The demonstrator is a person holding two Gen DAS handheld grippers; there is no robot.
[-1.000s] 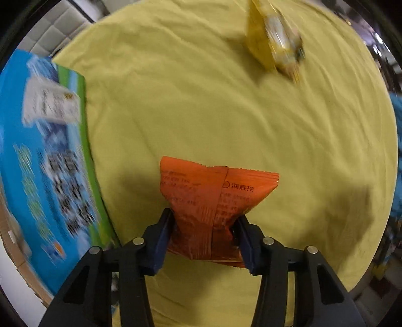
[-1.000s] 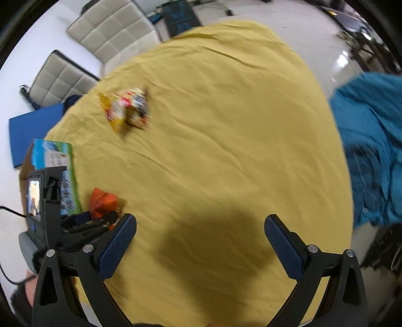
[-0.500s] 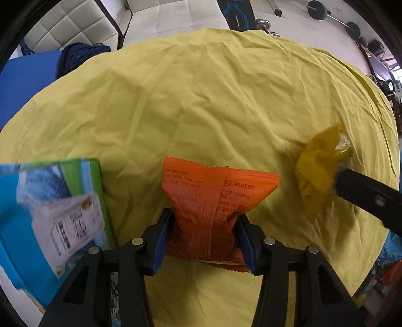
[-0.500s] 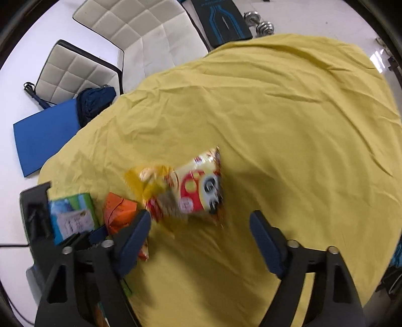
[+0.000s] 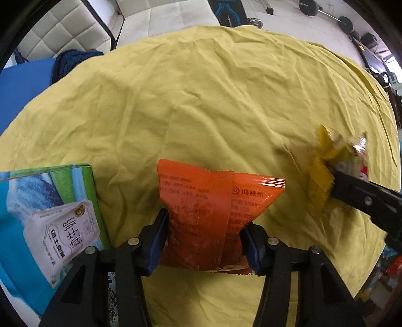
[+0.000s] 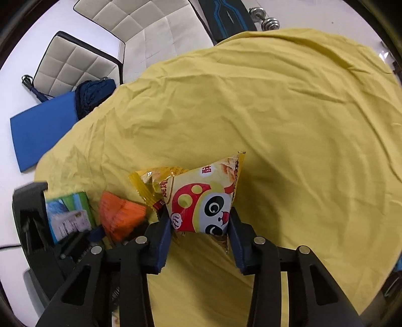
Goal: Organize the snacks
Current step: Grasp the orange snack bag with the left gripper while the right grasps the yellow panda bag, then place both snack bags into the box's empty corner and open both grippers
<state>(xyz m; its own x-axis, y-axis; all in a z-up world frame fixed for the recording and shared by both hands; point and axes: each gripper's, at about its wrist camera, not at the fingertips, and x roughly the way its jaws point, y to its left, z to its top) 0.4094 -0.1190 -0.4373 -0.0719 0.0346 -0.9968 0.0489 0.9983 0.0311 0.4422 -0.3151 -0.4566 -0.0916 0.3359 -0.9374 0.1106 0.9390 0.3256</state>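
Note:
My left gripper (image 5: 203,236) is shut on an orange snack packet (image 5: 213,208), held above the yellow tablecloth (image 5: 213,100). My right gripper (image 6: 199,226) is shut on a yellow snack bag (image 6: 201,198) with a panda face printed on it. In the left wrist view that yellow snack bag (image 5: 326,161) shows at the right with a black finger (image 5: 364,198) of the right gripper on it. In the right wrist view the orange snack packet (image 6: 120,216) sits just left of the yellow one, close beside it.
A blue and green carton (image 5: 50,216) lies at the table's left edge, also seen as the carton (image 6: 67,216) in the right wrist view. White padded chairs (image 6: 140,32), a blue mat (image 6: 40,128) and dumbbells (image 6: 266,20) are on the floor beyond.
The right gripper has moved in over the yellow bag and shut on it. The left gripper, still holding the orange packet, has swung to face the table's far side.

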